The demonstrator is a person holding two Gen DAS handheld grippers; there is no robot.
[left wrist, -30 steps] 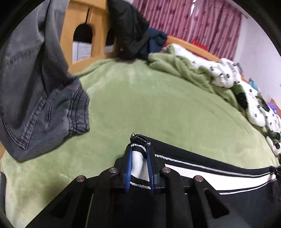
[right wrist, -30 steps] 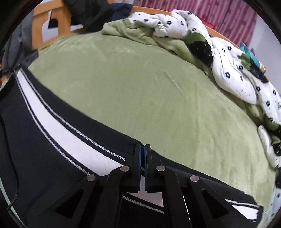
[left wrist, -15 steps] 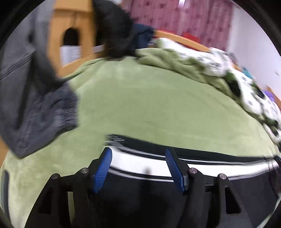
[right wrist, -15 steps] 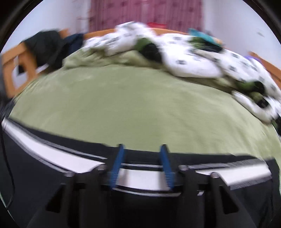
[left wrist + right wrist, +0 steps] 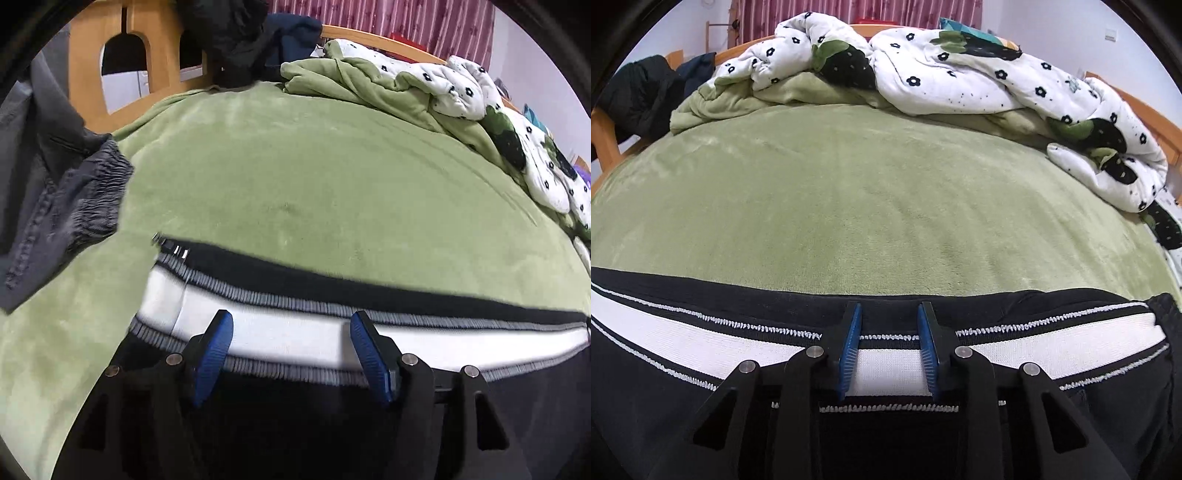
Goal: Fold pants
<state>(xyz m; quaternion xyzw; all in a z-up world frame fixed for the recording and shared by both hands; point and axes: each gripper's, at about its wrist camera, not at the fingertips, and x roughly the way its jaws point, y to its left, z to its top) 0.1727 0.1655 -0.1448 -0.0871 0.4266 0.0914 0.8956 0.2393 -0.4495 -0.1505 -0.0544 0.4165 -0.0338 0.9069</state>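
Note:
Black pants (image 5: pixel 369 288) with a white side stripe lie flat along the near edge of the green bed. A small zipper end (image 5: pixel 171 247) shows at their left end. My left gripper (image 5: pixel 291 332) is open over the white stripe, holding nothing. In the right wrist view the same pants (image 5: pixel 701 339) run across the bottom. My right gripper (image 5: pixel 889 325) is open, its blue pads either side of the stripe, holding nothing.
A green blanket (image 5: pixel 868 192) covers the bed. A crumpled white flowered quilt (image 5: pixel 960 77) lies along the far side. Grey jeans (image 5: pixel 55 177) hang at the left. Dark clothes (image 5: pixel 229 33) drape over the wooden bed frame (image 5: pixel 88 48).
Both grippers were shut on the pants' striped edge a second ago. They have opened and let go, and the pants now lie on the bed.

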